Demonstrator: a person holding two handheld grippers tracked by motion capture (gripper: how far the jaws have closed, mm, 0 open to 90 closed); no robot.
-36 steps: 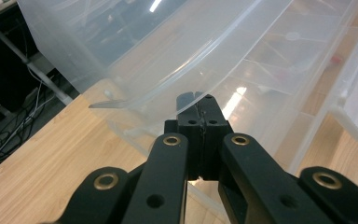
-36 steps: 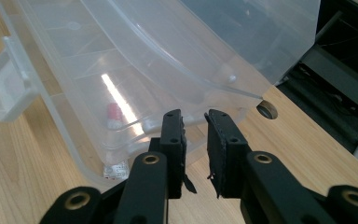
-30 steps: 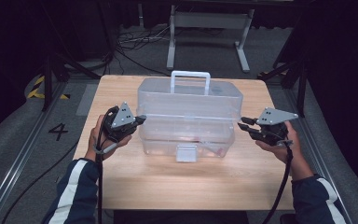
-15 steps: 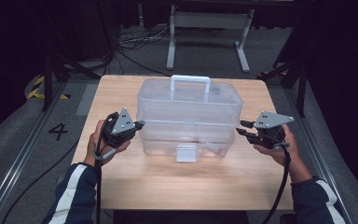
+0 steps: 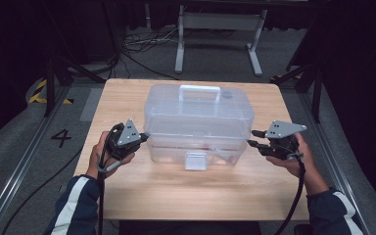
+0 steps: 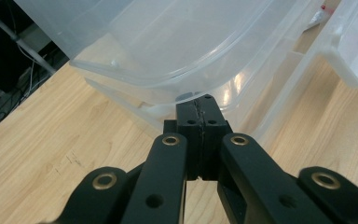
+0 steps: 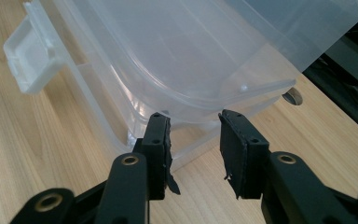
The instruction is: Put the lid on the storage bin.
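The clear storage box (image 5: 198, 125) sits mid-counter (image 5: 176, 196), lid on. Your left gripper (image 6: 199, 116) has its jaws pressed together, tips under the box's left lid rim. Your right gripper (image 7: 195, 135) is at the right end, jaws just opening, nothing clamped.

The right gripper (image 5: 252, 138) has been opening its jaws: a clear gap now stands between the pads (image 7: 160, 140) just beside the box (image 5: 198, 122) end, nothing clamped. The left gripper's (image 5: 145, 136) tip has crept closer to the box's left end.
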